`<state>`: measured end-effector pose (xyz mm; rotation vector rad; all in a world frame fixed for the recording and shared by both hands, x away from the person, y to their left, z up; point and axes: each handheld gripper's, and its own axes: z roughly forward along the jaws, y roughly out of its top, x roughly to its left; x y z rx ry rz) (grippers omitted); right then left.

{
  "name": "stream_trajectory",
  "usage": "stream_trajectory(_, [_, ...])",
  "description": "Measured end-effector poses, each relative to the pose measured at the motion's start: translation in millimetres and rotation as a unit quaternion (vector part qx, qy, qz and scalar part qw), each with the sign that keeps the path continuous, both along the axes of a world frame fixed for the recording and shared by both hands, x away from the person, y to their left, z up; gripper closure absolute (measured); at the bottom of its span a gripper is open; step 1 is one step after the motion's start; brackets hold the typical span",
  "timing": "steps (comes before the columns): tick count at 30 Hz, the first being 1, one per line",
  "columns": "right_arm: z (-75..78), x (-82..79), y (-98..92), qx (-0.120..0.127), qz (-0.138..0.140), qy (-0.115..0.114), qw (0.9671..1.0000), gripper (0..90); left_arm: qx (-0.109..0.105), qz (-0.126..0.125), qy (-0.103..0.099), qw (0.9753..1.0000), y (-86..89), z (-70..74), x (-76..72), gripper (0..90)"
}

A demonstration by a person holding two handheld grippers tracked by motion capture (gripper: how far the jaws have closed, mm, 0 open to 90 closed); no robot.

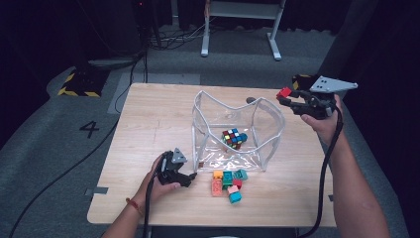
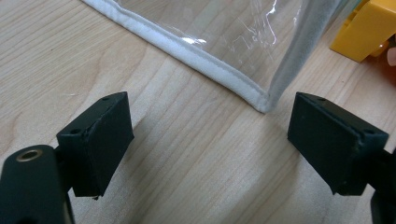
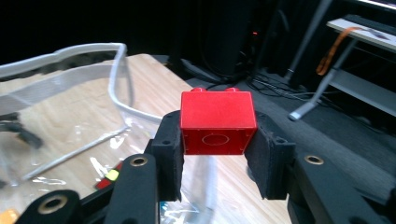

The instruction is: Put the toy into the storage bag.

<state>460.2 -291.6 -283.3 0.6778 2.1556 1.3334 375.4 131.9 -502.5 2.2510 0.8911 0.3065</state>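
Note:
A clear plastic bag with white piping [image 1: 270, 124] stands open in the middle of the table, with a colourful puzzle cube [image 1: 234, 138] inside. My right gripper [image 1: 287, 96] hovers above the bag's right rim, shut on a red brick [image 1: 284, 92] [image 3: 218, 122]. The right gripper view shows the brick squeezed between both black pads [image 3: 168, 154]. My left gripper [image 1: 190, 176] rests open on the table at the bag's near left corner [image 2: 261, 103], with nothing between its pads [image 2: 100, 140]. A pile of several loose bricks [image 1: 229, 182] lies just in front of the bag; one yellow brick [image 2: 369, 28] shows in the left gripper view.
The wooden table [image 1: 148, 129] has bare room left of the bag and along the right. Beyond it lie grey floor, cables and a white metal frame [image 1: 240, 29]. A cable trails from each gripper off the near edge.

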Motion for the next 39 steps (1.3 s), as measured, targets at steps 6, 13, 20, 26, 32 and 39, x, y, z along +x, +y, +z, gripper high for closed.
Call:
stream_trajectory(6, [-1.6,-6.3,21.2,-0.005,0.040,0.008,0.9991,59.2,0.006,0.004,-0.004,1.0000,0.4,0.7,-0.3,14.2])
stream_trajectory(13, [-8.2,-7.2,41.1,-0.033,0.088,0.019,0.9954,59.2,0.003,0.001,-0.004,1.0000,0.2,0.3,0.1,14.2])
stream_trajectory(20, [-16.1,-6.3,56.1,-0.059,0.111,0.027,0.9917,59.2,0.002,0.001,-0.002,1.0000,0.1,0.2,0.0,14.2])
stream_trajectory(26, [-20.0,-0.9,70.1,-0.110,0.134,0.051,0.9836,59.2,0.001,0.002,0.001,1.0000,0.1,0.2,-0.3,14.2])
stream_trajectory(32, [-26.0,13.7,83.5,-0.176,0.151,0.082,0.9694,59.2,0.006,0.004,-0.003,1.0000,0.4,0.7,-0.4,14.2])
stream_trajectory(39, [-35.0,23.7,93.8,-0.223,0.161,0.114,0.9547,59.1,0.006,0.005,-0.002,1.0000,0.4,0.7,-0.6,14.2])
